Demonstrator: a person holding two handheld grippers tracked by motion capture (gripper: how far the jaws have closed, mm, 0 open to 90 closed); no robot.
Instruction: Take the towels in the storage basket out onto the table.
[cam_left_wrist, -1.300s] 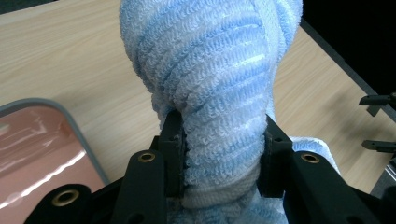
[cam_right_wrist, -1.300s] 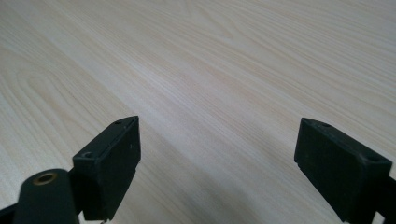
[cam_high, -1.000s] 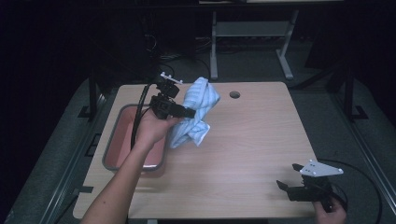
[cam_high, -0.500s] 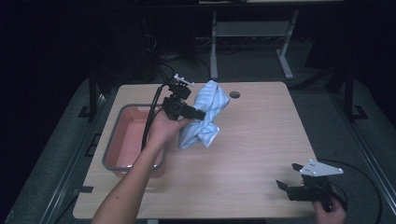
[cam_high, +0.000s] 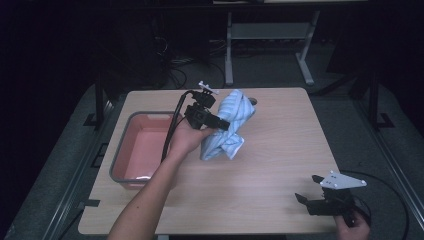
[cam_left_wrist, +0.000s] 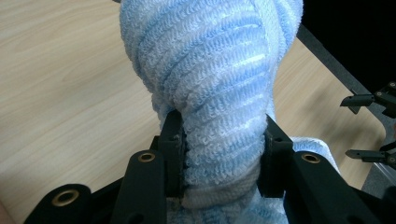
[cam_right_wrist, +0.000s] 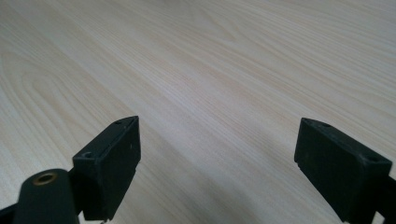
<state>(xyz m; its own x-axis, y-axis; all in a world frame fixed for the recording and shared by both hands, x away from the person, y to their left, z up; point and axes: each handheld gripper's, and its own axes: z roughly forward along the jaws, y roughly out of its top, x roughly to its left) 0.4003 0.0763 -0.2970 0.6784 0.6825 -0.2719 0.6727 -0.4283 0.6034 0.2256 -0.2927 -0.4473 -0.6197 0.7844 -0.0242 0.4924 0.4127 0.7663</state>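
Note:
A light blue towel (cam_high: 227, 125) hangs bunched above the middle of the wooden table (cam_high: 280, 150), its lower end near the tabletop. My left gripper (cam_high: 221, 123) is shut on it, held up by a hand at the towel's left side. In the left gripper view the black jaws squeeze a thick fold of the towel (cam_left_wrist: 219, 93) between them. My right gripper (cam_high: 306, 191) rests low near the table's front right corner, jaws wide apart and open, with bare wood (cam_right_wrist: 215, 93) between them. The right gripper (cam_left_wrist: 373, 121) also appears far off in the left gripper view.
A pink bin with a grey rim (cam_high: 125, 150) sits on the left part of the table, beside the raised forearm (cam_high: 150, 200). A small dark hole (cam_high: 252, 101) lies near the table's far edge. Dark floor and a desk frame (cam_high: 270, 45) lie beyond.
The left gripper has carried the towel rightward, away from the bin and toward the table's middle. The right gripper has stayed in place.

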